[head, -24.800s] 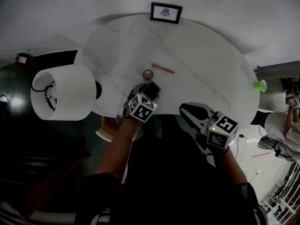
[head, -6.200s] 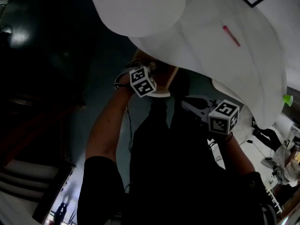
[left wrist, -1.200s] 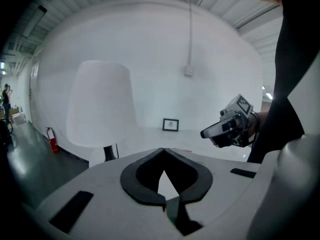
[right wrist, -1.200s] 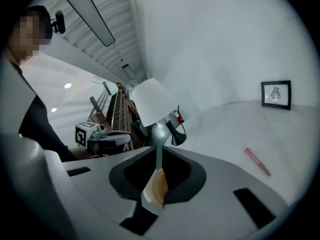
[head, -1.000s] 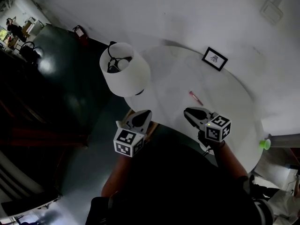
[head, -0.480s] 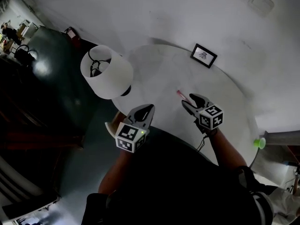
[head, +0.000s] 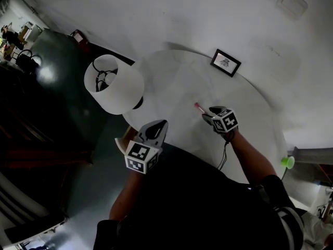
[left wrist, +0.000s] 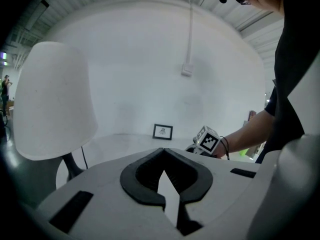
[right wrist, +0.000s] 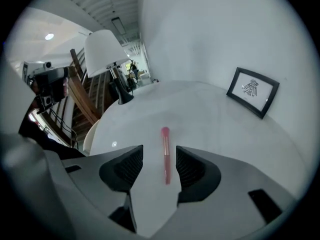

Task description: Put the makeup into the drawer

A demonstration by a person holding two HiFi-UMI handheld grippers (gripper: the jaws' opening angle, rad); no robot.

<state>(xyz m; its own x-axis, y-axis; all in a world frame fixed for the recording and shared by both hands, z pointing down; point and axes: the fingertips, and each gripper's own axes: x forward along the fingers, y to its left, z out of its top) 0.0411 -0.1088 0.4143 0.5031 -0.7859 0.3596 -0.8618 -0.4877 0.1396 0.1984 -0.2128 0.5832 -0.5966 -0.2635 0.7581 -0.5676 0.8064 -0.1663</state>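
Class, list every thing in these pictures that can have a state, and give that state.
right gripper, open, jaws just opened, straddling the makeup brush.
left gripper, shut, empty.
makeup brush, lying flat on the table, not gripped.
lamp, upright, seemingly unlit.
picture frame, standing upright.

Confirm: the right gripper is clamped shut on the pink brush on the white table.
Wrong: the right gripper is open, jaws just opened; the pink brush lies between them, ungripped, on the white table. The right gripper view shows it.
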